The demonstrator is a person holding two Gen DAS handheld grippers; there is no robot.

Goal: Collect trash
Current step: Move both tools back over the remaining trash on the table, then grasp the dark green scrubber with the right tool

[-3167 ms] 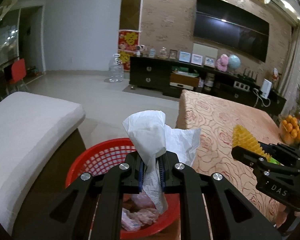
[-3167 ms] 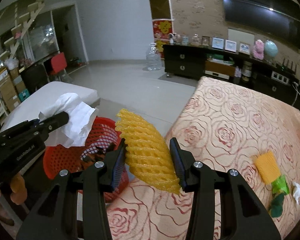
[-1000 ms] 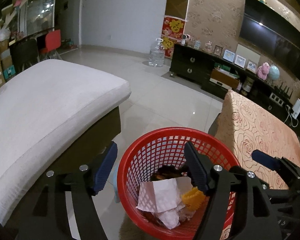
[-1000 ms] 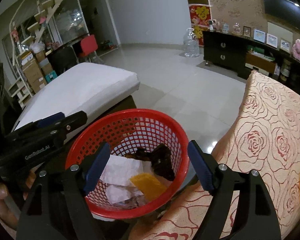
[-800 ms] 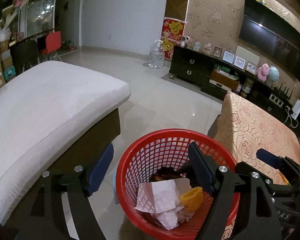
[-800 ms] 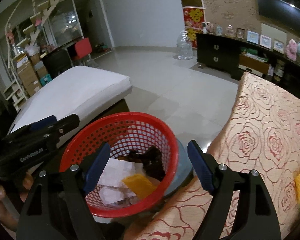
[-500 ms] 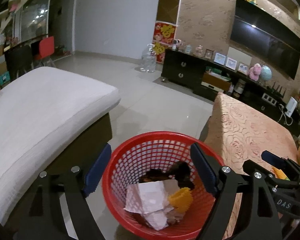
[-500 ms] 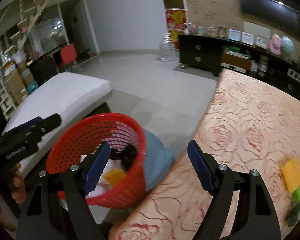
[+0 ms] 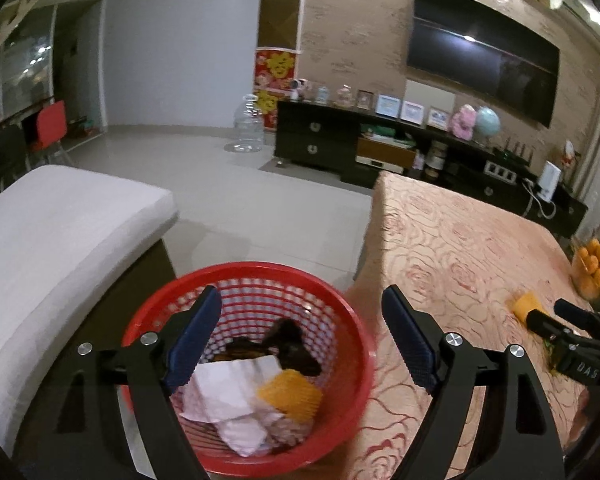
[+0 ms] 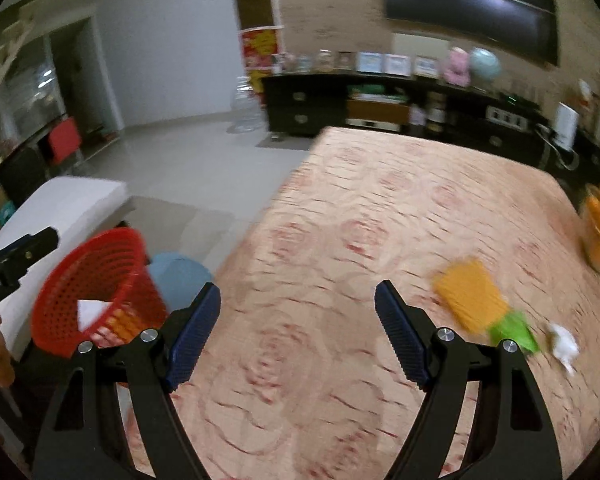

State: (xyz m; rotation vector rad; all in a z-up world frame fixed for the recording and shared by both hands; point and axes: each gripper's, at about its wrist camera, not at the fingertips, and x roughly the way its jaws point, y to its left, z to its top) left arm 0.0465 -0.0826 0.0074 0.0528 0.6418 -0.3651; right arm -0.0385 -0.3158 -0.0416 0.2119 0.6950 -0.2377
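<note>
A red mesh basket [image 9: 342, 312] stands beside the table and holds white paper [image 9: 228, 390], a yellow foam net [image 9: 290, 394] and dark scraps. My left gripper [image 9: 302, 336] is open and empty just above the basket. My right gripper [image 10: 298, 334] is open and empty over the rose-patterned table [image 10: 380, 208]. On the table to its right lie a yellow foam net [image 10: 470, 294], a green wrapper [image 10: 514, 330] and a white crumpled tissue [image 10: 564, 346]. The basket [image 10: 80, 276] also shows at the left of the right wrist view.
A white cushioned seat [image 9: 56, 232] is left of the basket. A blue stool [image 10: 180, 276] stands under the basket. A bowl of oranges [image 9: 594, 268] sits at the table's right edge. A dark TV cabinet [image 9: 340, 144] lines the far wall.
Both grippers let go of their trash into the basket and opened. The right gripper has swung right, from over the basket to over the table. The left gripper has drawn back a little.
</note>
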